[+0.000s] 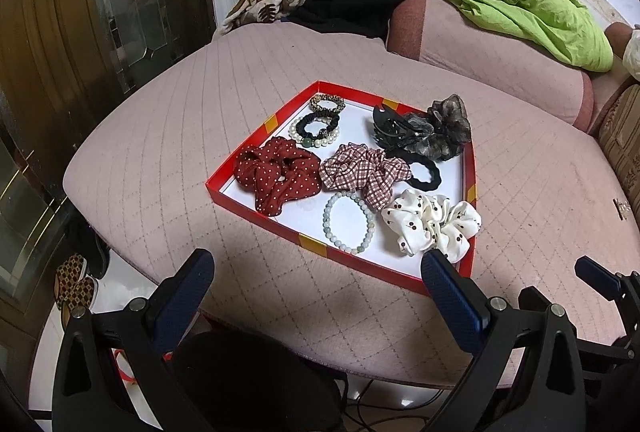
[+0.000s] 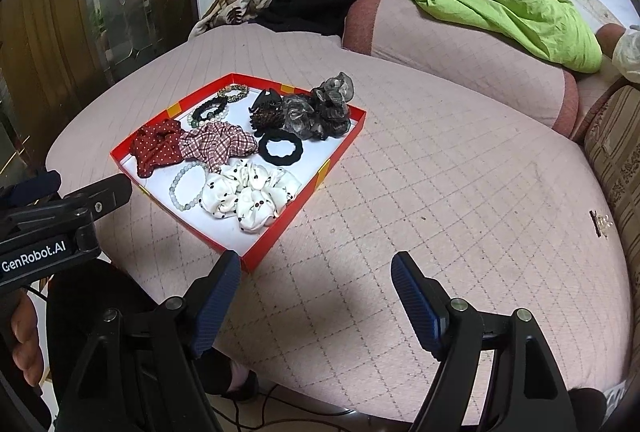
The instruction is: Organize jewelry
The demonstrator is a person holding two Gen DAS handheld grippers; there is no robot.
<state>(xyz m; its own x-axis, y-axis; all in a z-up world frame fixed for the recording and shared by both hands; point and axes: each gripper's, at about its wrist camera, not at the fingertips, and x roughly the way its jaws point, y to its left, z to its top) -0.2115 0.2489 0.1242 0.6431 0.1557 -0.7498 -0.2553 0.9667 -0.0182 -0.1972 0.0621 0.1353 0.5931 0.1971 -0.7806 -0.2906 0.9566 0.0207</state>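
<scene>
Both claws, left claw (image 1: 316,284) and right claw (image 2: 316,282), wide open, empty (nothing gripped); approach red tray (image 1: 256,136) at 12 o'clock, pinch white scrunchie (image 1: 432,228) by fabric edge

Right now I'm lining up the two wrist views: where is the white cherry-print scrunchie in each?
Left wrist view: the white cherry-print scrunchie lies right of centre, at the red tray's near right corner, just beyond the left gripper's right finger.
Right wrist view: left of centre, at the tray's near side.
Shared landmark: the pale bead bracelet immediately left of it.
</scene>
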